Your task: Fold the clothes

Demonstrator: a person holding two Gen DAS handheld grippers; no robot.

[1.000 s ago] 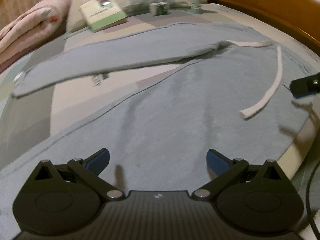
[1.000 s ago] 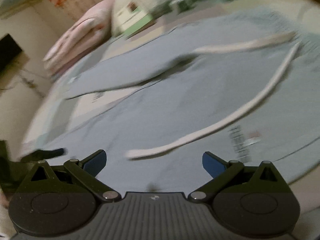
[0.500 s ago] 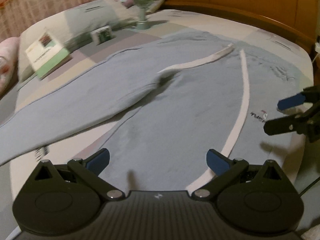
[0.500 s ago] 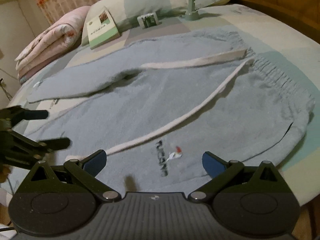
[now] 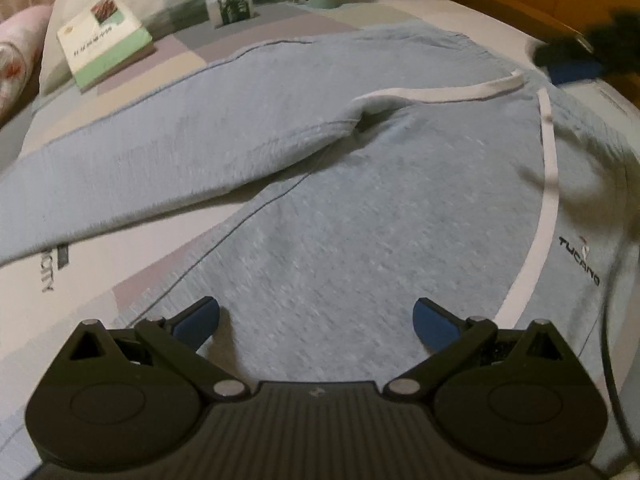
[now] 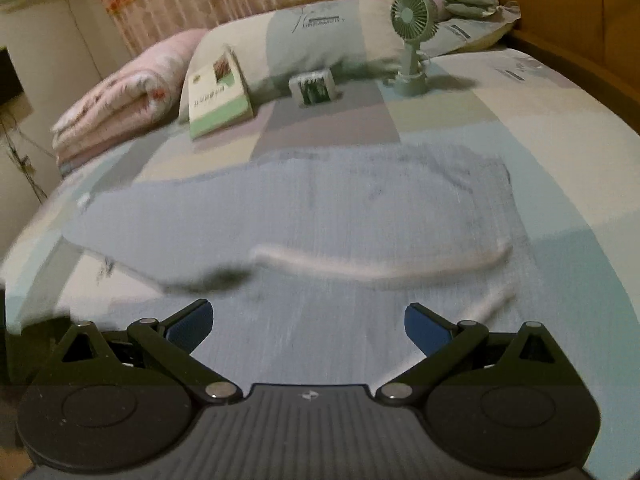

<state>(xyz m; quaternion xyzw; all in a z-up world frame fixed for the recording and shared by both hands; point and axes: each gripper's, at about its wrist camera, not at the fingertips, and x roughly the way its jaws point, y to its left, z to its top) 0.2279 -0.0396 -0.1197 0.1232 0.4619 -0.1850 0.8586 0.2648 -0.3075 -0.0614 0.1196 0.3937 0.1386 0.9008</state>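
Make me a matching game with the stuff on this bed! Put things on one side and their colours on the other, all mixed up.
Things:
1. trousers
2. little fan
3. rolled-up blanket
4. drawstring

Colours:
A. pink
B. white
C. light blue
D. pale green

Right pairs: 1-C, 2-D, 3-A, 4-B.
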